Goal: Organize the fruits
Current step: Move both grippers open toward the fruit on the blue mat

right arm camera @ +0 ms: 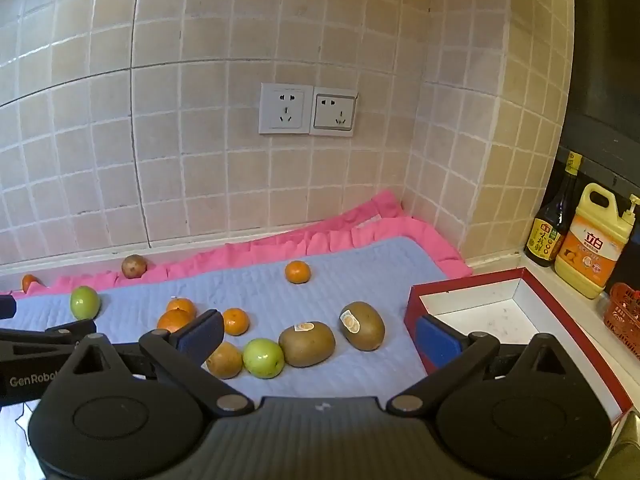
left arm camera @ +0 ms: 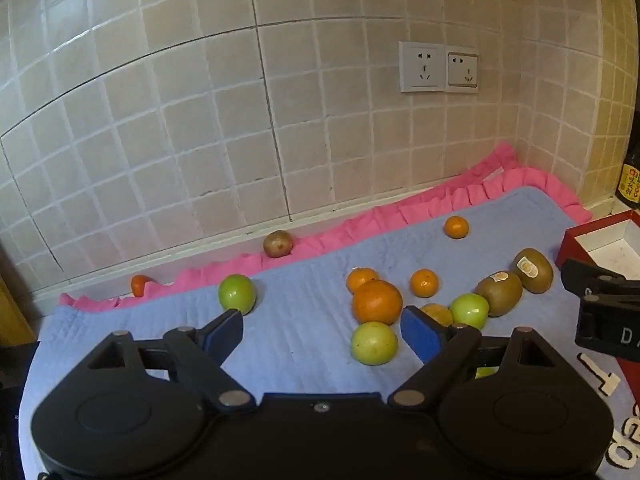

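Observation:
Fruit lies scattered on a blue quilted mat [left arm camera: 304, 320] [right arm camera: 340, 268]. In the left wrist view I see a large orange [left arm camera: 377, 301], green apples [left arm camera: 237, 293] [left arm camera: 374, 343] [left arm camera: 470, 310], small tangerines [left arm camera: 424, 282] [left arm camera: 456, 227] and two stickered kiwis [left arm camera: 500, 293] [left arm camera: 534, 270]. My left gripper [left arm camera: 322, 332] hovers open above the mat, nothing between its blue pads. In the right wrist view my right gripper [right arm camera: 320, 336] is open too, above a green apple [right arm camera: 263, 358] and the kiwis [right arm camera: 307, 343] [right arm camera: 362, 325]. A red box [right arm camera: 520, 276] with a white inside stands at the right.
A brown fruit [left arm camera: 277, 243] and a tangerine [left arm camera: 139, 285] sit on the pink frill [left arm camera: 360, 220] by the tiled wall. Sauce bottle [right arm camera: 550, 232], yellow detergent jug [right arm camera: 596, 240] and an orange basket [right arm camera: 624, 312] stand right of the box. Sockets [right arm camera: 306, 110] are on the wall.

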Demonstrator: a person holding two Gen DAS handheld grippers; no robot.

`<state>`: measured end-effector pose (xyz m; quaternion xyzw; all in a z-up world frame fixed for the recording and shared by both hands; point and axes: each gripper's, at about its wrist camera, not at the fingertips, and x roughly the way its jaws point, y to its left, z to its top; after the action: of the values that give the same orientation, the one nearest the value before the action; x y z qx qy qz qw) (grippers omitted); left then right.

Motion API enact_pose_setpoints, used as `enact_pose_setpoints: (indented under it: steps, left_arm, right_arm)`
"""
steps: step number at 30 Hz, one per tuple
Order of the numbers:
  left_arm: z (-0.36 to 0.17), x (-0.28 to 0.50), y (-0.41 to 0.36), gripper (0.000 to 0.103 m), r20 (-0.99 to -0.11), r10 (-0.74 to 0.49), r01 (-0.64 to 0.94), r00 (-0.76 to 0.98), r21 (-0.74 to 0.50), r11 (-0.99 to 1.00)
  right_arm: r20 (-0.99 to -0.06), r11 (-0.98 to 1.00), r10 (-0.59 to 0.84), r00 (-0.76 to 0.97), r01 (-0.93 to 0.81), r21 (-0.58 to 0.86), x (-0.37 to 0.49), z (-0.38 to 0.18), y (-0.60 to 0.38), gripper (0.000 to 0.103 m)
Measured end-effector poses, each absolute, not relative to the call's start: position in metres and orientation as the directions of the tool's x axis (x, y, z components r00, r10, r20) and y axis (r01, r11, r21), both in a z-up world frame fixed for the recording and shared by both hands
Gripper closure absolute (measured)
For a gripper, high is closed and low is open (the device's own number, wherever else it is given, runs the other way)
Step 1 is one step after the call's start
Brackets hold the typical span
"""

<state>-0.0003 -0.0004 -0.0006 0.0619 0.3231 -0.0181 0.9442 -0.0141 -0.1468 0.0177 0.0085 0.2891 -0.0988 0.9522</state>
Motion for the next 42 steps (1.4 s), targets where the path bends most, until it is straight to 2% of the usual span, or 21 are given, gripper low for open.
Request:
enact_pose_setpoints:
  steps: [18, 25, 30, 32, 37, 42]
  left_arm:
    - [-0.003, -0.004, -0.004, 0.001, -0.598, -0.007, 0.094, 0.802, 0.115, 0.989]
    - [-0.006, 0.004, 0.002, 0.001, -0.649, 0.005, 0.099, 0.761, 0.124, 0.987]
    - [-0.009, 0.013, 0.02, 0.001, -0.62, 0.047, 0.052, 0.783, 0.141, 0.989]
    - [-0.011, 0.02, 0.033, 0.001, -0.646, 0.071, 0.035, 0.76, 0.149, 0.988]
    - [-0.017, 0.033, 0.054, 0.001, -0.645, 0.107, -0.021, 0.757, 0.139, 0.99]
    - [-0.024, 0.04, 0.055, 0.001, -0.656, 0.094, -0.017, 0.749, 0.124, 0.992]
  right_arm:
    - [-0.559, 0.98, -0.192, 0.806, 0.192, -0.059, -0.016, 0.018, -0.143, 0.0]
    - [-0.568, 0.982, -0.183, 0.803, 0.177, -0.066, -0.013, 0.015, -0.14, 0.0]
    - [-0.581, 0.976, -0.21, 0.786, 0.201, -0.08, -0.011, 0.011, -0.151, 0.0]
    - [-0.586, 0.973, -0.225, 0.779, 0.216, -0.086, -0.01, 0.008, -0.158, 0.0]
    - [-0.604, 0.963, -0.264, 0.752, 0.246, -0.115, -0.003, 0.0, -0.167, 0.0]
    - [-0.609, 0.959, -0.277, 0.743, 0.252, -0.129, 0.006, -0.004, -0.168, 0.0]
